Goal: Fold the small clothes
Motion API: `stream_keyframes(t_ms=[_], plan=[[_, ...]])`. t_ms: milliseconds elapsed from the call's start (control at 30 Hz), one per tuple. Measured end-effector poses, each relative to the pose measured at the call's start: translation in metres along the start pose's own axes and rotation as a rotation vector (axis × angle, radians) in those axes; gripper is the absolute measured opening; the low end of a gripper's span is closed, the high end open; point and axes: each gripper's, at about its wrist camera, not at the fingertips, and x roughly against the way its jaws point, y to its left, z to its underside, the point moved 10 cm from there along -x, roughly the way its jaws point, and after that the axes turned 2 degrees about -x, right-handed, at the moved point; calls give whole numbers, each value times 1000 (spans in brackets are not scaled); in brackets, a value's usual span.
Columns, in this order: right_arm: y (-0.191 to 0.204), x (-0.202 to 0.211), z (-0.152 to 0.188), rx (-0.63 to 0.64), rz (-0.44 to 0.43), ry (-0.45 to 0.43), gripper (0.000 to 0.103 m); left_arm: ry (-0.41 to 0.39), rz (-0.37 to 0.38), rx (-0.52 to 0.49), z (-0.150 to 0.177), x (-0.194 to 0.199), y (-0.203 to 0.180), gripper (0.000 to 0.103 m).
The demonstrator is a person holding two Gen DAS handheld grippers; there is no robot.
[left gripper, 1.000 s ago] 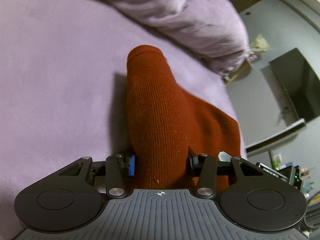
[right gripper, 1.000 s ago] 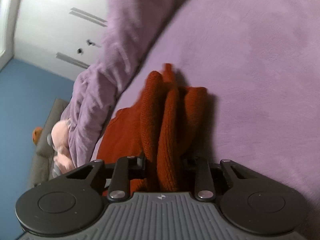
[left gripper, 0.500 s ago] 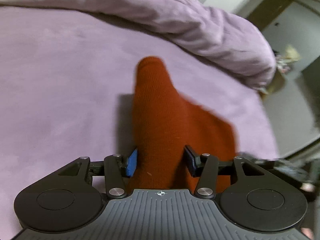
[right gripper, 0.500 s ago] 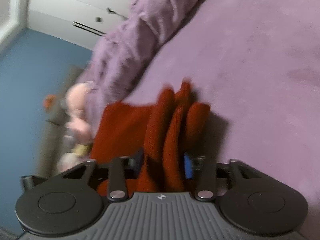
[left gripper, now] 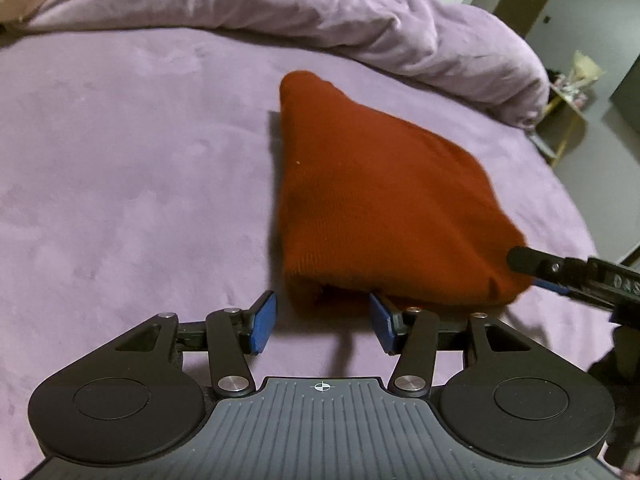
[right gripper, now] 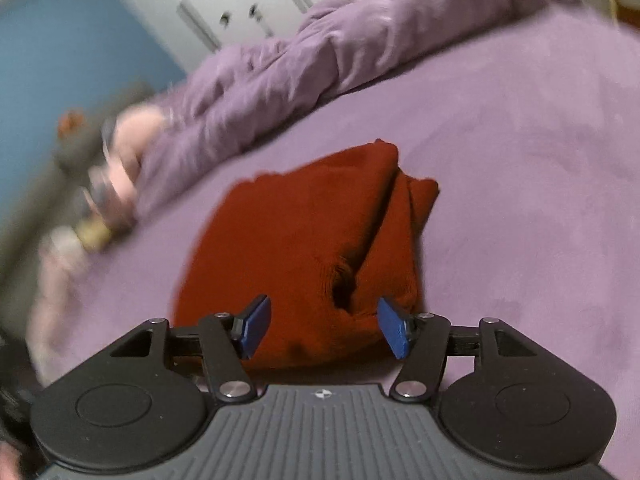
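A rust-red knit garment lies folded in a thick bundle on the purple bed cover. My left gripper is open, its blue pads just short of the garment's near edge, holding nothing. In the right wrist view the same garment lies flat with a fold seam on its right side. My right gripper is open, its pads either side of the garment's near edge and not closed on it. The right gripper's tip also shows in the left wrist view at the garment's right corner.
A rumpled purple duvet lies along the far side of the bed. The bed's edge drops off at the right, with a small shelf beyond. A soft toy, blurred, lies by the duvet.
Both grippers have opened and let go of the garment, which now lies on the bed. Both have drawn back from it a little.
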Motion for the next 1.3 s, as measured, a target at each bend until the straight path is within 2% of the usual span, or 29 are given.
stream_keyframes(t_ms=[67, 133, 167, 200, 267, 300, 333, 400, 533, 600, 633, 700, 767, 867, 967, 1100, 1167, 1200, 1300], plan=[[12, -6, 2, 86, 8, -1, 59, 9, -52, -4, 0, -8, 3, 55], [13, -13, 6, 126, 40, 37, 25, 14, -90, 18, 0, -9, 7, 55], [8, -14, 9, 87, 43, 68, 9, 11, -90, 47, 0, -9, 10, 55], [3, -12, 8, -14, -8, 75, 9, 4, -80, 83, -2, -8, 12, 55], [-14, -4, 0, -286, -170, 48, 9, -1, -71, 128, -2, -6, 15, 55], [-24, 0, -2, -359, -196, 31, 9, 0, -74, 137, -2, -5, 18, 55], [-37, 2, -3, -398, -173, 12, 8, 1, -73, 141, -1, -5, 21, 55], [-56, -1, 5, -381, -56, 27, 8, 19, -52, 151, 2, -6, 25, 57], [-56, 3, 7, -307, 6, 29, 8, 51, -27, 198, 6, 6, 35, 55], [-48, 7, 5, -272, 37, 29, 10, 29, -37, 194, 4, 21, 38, 56], [-46, 12, 3, -253, 63, 17, 13, 10, -48, 191, 0, 28, 39, 57], [-42, 20, -1, -241, 115, -13, 31, -39, -59, 191, -11, 40, 41, 61], [-41, 26, -7, -250, 164, -62, 38, -73, -67, 185, -22, 45, 39, 62], [-23, 28, -16, -217, 114, -105, 38, -83, -68, 183, -37, 38, 29, 63], [-2, 9, -14, -181, 71, -51, 38, -79, -43, 164, -47, 24, 8, 68], [2, -7, -14, -79, 140, -48, 29, -14, -65, 118, -41, -3, -6, 70], [-10, -11, -12, -43, 243, -43, 15, 8, -72, 109, -34, -10, -8, 70], [-15, -11, -13, -22, 276, -46, 18, 19, -72, 118, -32, -13, -7, 71], [-34, -15, -8, -98, 245, -23, 20, 59, -85, 149, -21, -19, -2, 78]])
